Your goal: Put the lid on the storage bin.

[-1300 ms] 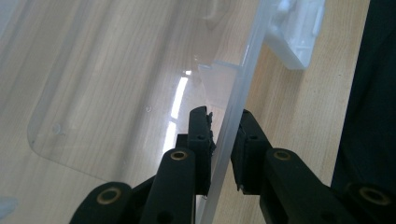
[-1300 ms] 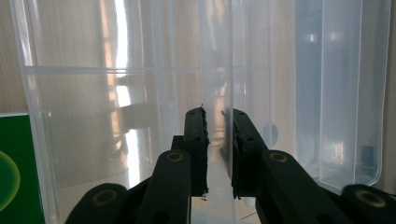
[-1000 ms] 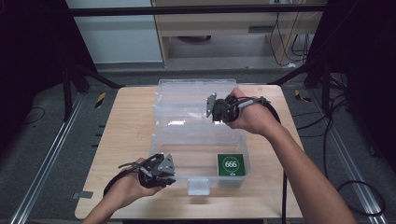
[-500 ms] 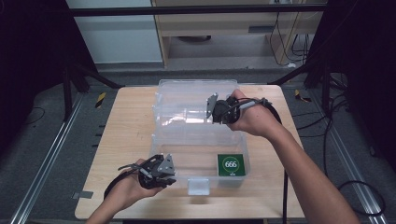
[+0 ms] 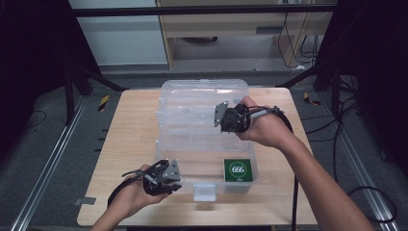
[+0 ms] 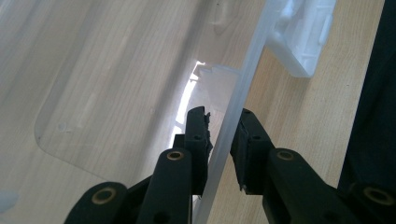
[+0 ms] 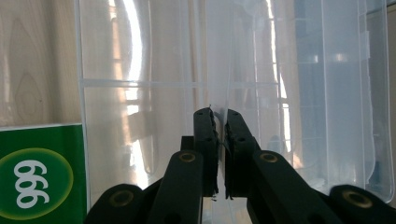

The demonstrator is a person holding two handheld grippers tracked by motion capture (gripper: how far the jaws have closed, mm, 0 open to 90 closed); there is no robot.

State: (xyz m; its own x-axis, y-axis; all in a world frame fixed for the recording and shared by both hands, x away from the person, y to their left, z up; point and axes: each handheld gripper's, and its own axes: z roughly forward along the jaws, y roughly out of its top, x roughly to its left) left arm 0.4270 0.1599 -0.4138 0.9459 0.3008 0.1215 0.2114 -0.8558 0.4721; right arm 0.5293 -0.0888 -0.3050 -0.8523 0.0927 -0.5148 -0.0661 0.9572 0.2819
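Note:
A clear plastic storage box [image 5: 207,159] sits on the wooden table with its lid [image 5: 204,96] swung back behind it. A green "666" label [image 5: 237,169] [image 7: 37,172] is on the box's front right. At the box's front left corner my left gripper [image 5: 174,182] [image 6: 219,126] is shut on the clear front wall [image 6: 243,79], one pad on each side. My right gripper [image 5: 222,120] [image 7: 220,116] is over the hinge side. Its jaws stand almost together, shut on a thin clear plastic edge [image 7: 224,60], apparently the lid's.
A white latch [image 5: 204,192] [image 6: 303,37] hangs from the box's front rim. Bare tabletop [image 5: 125,139] lies left and right of the box. Past the far table edge stand a cabinet [image 5: 120,43] and dark frame legs [image 5: 317,72]. Cables trail from both grippers.
The right gripper has crept slightly toward the near side with the clear edge still in it. The left hand and the box have stayed put.

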